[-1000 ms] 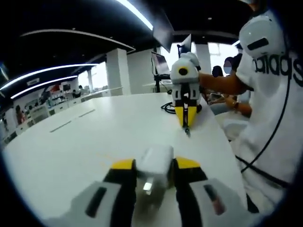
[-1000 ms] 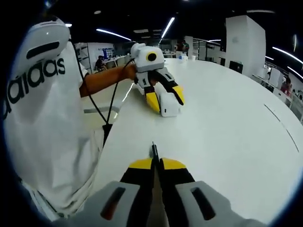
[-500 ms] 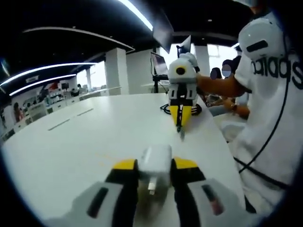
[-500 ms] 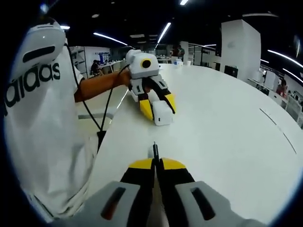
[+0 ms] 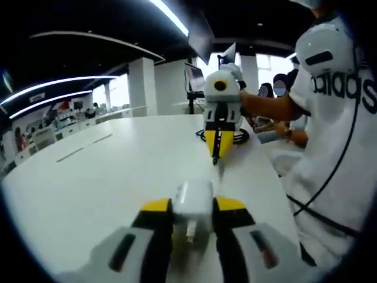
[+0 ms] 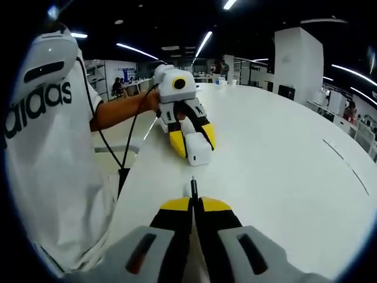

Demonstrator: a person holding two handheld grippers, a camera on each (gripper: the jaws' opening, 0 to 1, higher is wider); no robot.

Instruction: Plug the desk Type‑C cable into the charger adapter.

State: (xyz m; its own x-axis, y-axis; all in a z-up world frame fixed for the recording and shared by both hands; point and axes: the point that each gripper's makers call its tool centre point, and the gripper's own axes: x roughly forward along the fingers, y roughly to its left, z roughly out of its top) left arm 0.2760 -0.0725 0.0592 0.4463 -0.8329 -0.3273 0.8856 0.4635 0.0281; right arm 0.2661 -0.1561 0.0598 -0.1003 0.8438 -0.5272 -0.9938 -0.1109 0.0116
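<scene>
Your left gripper (image 5: 191, 207) is clamping the white charger adapter (image 5: 192, 201) between its yellow-tipped jaws, just above the white desk (image 5: 106, 177); its own view is showing the adapter's metal prongs facing the camera; the right gripper view is showing the adapter's opposite end instead. Your right gripper (image 6: 192, 203) is pinching the Type-C cable (image 6: 192, 184), the plug projecting beyond its closed jaws and pointing toward the adapter, near but apart; the left gripper view is additionally showing dark cable coiled on the desk behind that gripper.
</scene>
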